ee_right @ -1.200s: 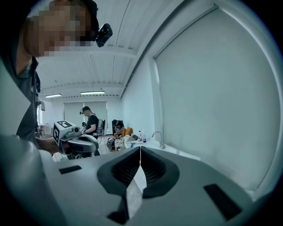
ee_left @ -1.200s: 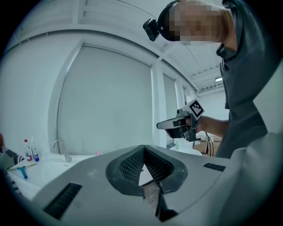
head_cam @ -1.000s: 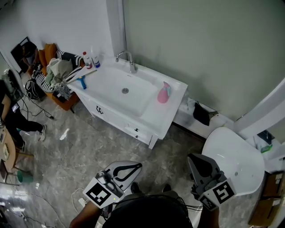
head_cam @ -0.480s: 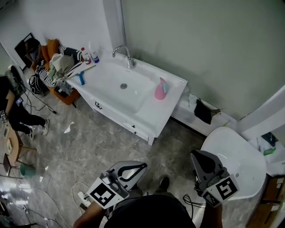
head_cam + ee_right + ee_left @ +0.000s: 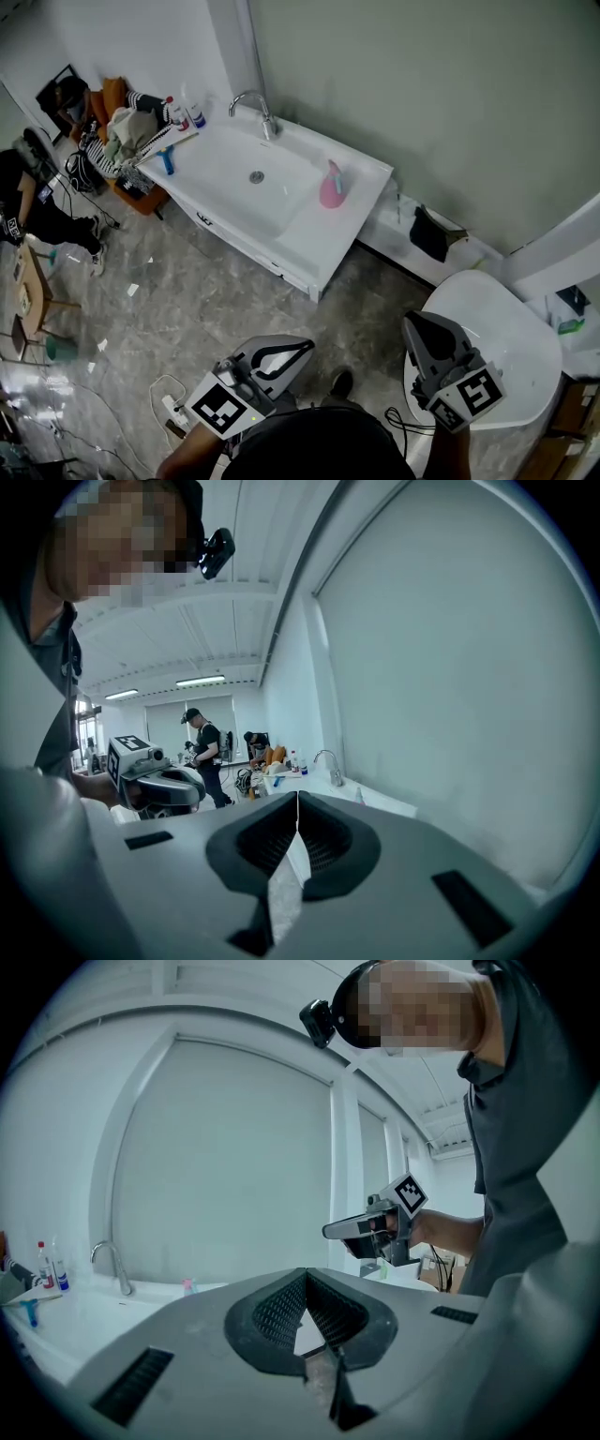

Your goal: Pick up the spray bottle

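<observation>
Approach phase, reference is the sink (image 5: 352, 220). Left gripper (image 5: 292, 349): well short of the sink, out over the floor, jaws fully together and empty, aimed roughly level toward it. Spray bottle (image 5: 331, 185): pink, upright on the sink's right ledge. Right gripper (image 5: 417, 333): also well short, clamped tight on nothing. Suggest closing in, opening 1 gripper early and taking the bottle body square.

Your own body (image 5: 314, 448) is running off the head view's bottom edge and is hiding both your hands. In the left gripper view the spray bottle (image 5: 187, 1285) is showing only as a tiny pink speck. The 2 bottles (image 5: 183, 112) beside the tap (image 5: 248, 101) are wearing labels too small to read. A person (image 5: 21, 214) is being cut off by the left edge.
</observation>
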